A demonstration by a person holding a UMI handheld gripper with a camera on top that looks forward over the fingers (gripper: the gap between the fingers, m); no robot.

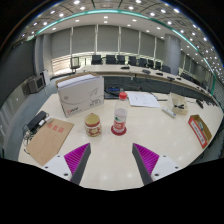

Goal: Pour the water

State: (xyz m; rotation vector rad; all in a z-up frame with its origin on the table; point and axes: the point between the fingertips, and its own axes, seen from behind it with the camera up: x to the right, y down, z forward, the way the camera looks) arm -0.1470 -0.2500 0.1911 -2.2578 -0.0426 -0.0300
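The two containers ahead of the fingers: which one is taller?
The bottle with the red cap; the short jar beside it reaches only partway up it. The gripper is open.

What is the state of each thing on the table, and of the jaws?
Bottle: upright, red cap on, on the table beyond the jaws, not held.
Jar: upright, lid on, left of the bottle, apart from it.
White box: closed, behind the jar.
Brown envelope: lying flat.
Gripper: jaws open, nothing between them.
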